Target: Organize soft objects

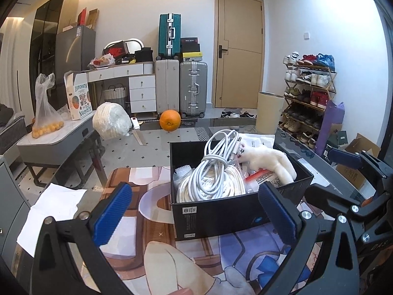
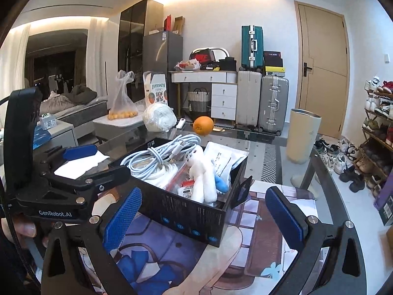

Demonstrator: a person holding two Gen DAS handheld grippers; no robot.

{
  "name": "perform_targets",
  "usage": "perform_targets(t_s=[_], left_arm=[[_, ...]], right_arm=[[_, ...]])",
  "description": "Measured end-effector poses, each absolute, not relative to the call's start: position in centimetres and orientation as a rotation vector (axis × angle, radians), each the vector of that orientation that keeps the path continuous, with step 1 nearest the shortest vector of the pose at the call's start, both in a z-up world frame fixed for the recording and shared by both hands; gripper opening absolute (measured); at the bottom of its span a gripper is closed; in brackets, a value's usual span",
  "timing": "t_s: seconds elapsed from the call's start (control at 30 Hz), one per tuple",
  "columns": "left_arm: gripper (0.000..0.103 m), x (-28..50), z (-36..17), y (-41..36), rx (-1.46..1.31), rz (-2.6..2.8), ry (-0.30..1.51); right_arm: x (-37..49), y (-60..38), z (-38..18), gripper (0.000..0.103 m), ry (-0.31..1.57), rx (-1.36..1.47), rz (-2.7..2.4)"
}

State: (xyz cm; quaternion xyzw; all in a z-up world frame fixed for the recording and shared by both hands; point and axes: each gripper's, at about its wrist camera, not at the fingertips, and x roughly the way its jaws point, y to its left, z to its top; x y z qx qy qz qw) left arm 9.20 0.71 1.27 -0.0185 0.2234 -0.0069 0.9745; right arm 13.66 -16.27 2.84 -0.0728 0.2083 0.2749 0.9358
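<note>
A black box (image 1: 221,211) (image 2: 186,211) stands on a printed mat (image 1: 152,223) (image 2: 258,223) on the glass table. It holds a coiled white cable (image 1: 216,172) (image 2: 157,157), a white plush toy (image 1: 267,162) (image 2: 202,174) and some packets (image 2: 221,159). My left gripper (image 1: 195,217) is open and empty, just in front of the box. My right gripper (image 2: 203,220) is open and empty, at the box's near corner. Each gripper shows in the other's view, the right one (image 1: 356,169) and the left one (image 2: 78,154).
An orange (image 1: 170,120) (image 2: 203,125), a white wrapped bundle (image 1: 111,120) (image 2: 159,117) and a beige cylinder (image 1: 270,113) (image 2: 303,135) stand at the table's far side. White paper (image 1: 49,213) (image 2: 81,164) lies left of the mat. A shoe rack (image 1: 309,91) stands right.
</note>
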Motion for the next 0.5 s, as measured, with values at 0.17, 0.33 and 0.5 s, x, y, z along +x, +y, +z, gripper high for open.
perform_targets(t_s=[0.17,0.33,0.5], left_arm=[[0.103,9.07,1.26,0.56,-0.033,-0.011,0.446],[0.103,8.92,1.25,0.51,-0.033,-0.01,0.441],[0.103,8.9,1.25,0.47,-0.033,-0.009,0.44]], right_arm=[[13.33,-16.46,2.89,0.102,0.412,-0.148,0.545],[13.05,-16.42,2.91,0.102,0.402,-0.152,0.538],[12.98,-16.44,2.93,0.103,0.4,-0.151,0.536]])
